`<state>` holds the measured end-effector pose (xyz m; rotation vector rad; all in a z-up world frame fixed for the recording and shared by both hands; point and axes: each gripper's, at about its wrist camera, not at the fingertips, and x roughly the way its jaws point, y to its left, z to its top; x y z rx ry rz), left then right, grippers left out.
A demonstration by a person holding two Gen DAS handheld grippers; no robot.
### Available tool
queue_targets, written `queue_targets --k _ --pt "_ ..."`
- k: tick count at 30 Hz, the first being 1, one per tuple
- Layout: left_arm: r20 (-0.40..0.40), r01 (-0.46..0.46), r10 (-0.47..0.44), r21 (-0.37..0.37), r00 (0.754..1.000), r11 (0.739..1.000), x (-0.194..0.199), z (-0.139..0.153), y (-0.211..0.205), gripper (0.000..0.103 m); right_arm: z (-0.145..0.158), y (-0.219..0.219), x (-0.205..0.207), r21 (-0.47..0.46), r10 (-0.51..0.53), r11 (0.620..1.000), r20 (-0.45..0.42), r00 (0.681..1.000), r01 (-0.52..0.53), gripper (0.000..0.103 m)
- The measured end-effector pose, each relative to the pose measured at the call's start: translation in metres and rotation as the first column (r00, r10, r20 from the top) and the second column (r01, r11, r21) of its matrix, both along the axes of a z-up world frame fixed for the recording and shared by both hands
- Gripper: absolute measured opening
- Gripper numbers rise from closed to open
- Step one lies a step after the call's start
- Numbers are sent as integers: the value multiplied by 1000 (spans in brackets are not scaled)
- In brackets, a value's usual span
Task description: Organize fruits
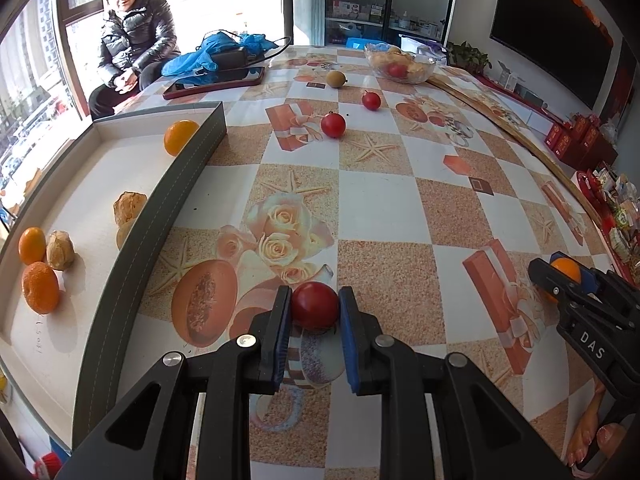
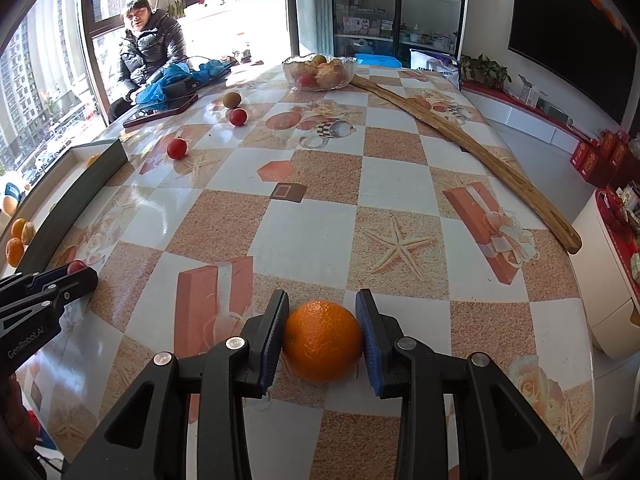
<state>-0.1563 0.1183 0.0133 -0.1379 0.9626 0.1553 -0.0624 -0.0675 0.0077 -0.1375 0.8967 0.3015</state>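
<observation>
My left gripper (image 1: 315, 308) is shut on a red tomato (image 1: 315, 305) low over the table. My right gripper (image 2: 322, 330) is shut on an orange (image 2: 323, 340), with both pads against its sides; this orange also shows at the right edge of the left wrist view (image 1: 566, 270). A grey-walled box (image 1: 140, 216) at the left holds several oranges (image 1: 181, 136) and walnuts (image 1: 129, 207). Two more tomatoes (image 1: 333, 125) and a brown kiwi (image 1: 336, 79) lie loose on the table further back.
A glass bowl (image 2: 318, 72) of fruit stands at the far side. A long wooden stick (image 2: 472, 148) lies along the right edge. A phone (image 1: 216, 84) and blue cloth (image 1: 216, 54) sit at the back left, near a seated person (image 1: 132, 36).
</observation>
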Motion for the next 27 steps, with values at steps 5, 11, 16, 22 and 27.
queue_targets --k 5,11,16,22,27 --pt "-1 5 -5 -16 1000 1000 -1 1 1 25 1 4 -1 -26 -6 1000 -13 1000 5 36" --pt "-20 4 -6 -97 1000 995 0 8 14 25 4 3 1 22 -1 1000 -91 996 3 36" --pt "-16 -7 5 -122 1000 993 -4 18 25 25 7 7 8 118 18 993 -182 983 4 36" --pt "38 -39 43 -102 998 994 -11 43 49 25 13 24 15 197 62 980 -251 966 -12 36" --pt "64 -91 95 -59 993 994 -10 59 80 25 23 54 20 223 119 973 -268 956 -59 36"
